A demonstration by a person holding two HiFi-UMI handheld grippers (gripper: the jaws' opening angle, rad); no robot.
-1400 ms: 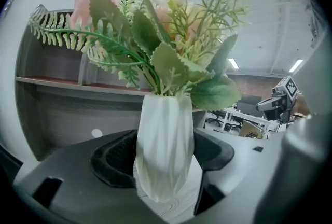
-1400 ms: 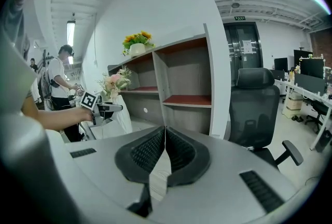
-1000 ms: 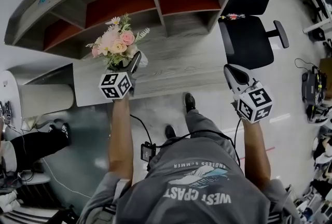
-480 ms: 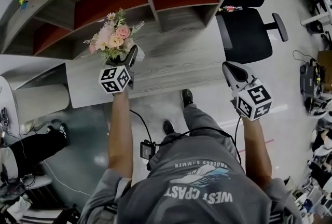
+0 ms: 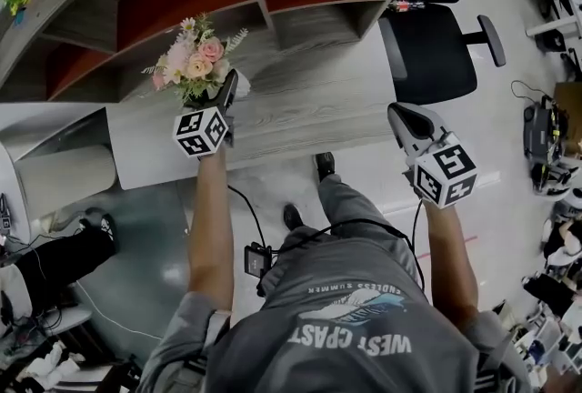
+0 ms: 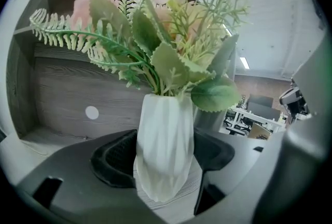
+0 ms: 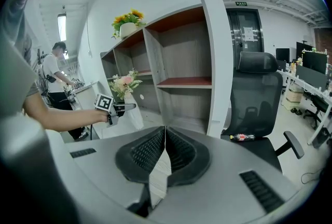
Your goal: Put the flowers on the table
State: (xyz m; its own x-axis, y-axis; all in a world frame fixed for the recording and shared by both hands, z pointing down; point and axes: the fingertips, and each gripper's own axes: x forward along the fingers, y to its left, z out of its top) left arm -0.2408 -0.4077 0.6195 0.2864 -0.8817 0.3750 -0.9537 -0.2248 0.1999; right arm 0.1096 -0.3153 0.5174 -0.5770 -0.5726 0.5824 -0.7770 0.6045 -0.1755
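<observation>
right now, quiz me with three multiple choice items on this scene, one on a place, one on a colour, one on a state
1. Where does the small bottle lie?
A. on the table
B. on the seat of the black chair
C. in a shelf compartment

2. What colour is the vase that holds the flowers?
A. blue
B. black
C. white

3. How do the jaws of the right hand-held gripper stand?
A. together, with nothing between them
B. closed on the vase
C. wide apart

Answers:
1 B, the right gripper view shows the bottle on the chair seat.
2 C, the left gripper view shows a white faceted vase clamped by the left hand-held gripper.
3 A, its two pads meet in its own view.
</observation>
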